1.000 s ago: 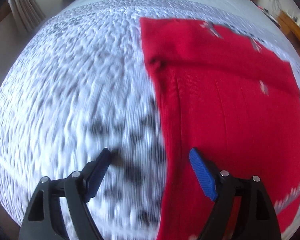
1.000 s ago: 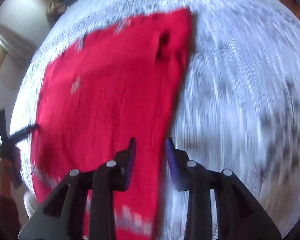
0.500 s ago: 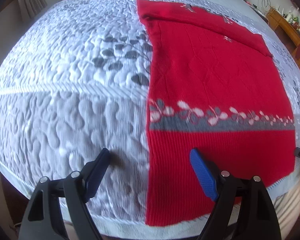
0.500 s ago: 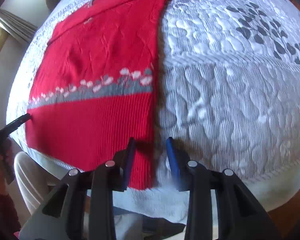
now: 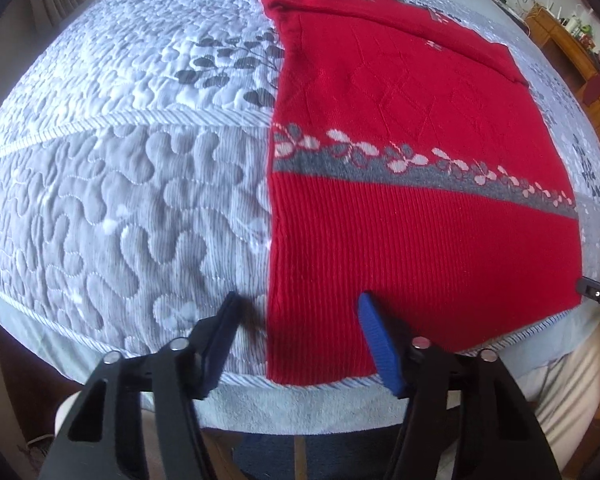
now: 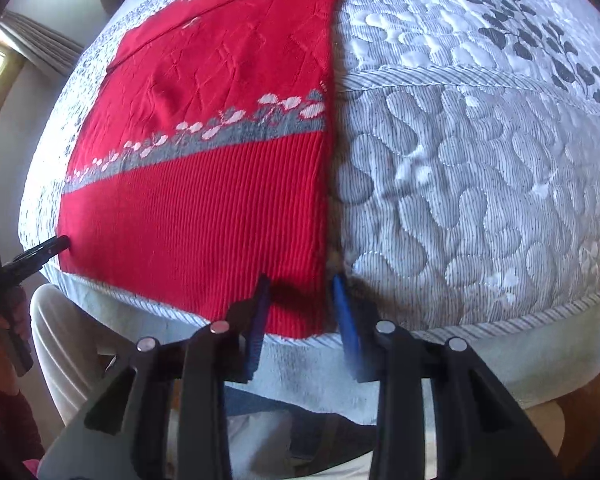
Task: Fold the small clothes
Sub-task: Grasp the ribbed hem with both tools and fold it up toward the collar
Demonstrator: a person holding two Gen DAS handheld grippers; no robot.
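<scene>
Lying flat, ribbed red knit sweater (image 5: 400,208), quilted bedspread (image 5: 120,200)

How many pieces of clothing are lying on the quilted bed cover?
1. A red knitted sweater with a grey flower band lies flat on the grey-white quilted bed cover, its ribbed hem at the near edge. Nothing else shows.

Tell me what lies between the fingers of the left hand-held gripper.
In the left wrist view, the left hand-held gripper, its jaws closing, straddles the red sweater hem's corner and a strip of quilt; pads not yet pressing.
</scene>
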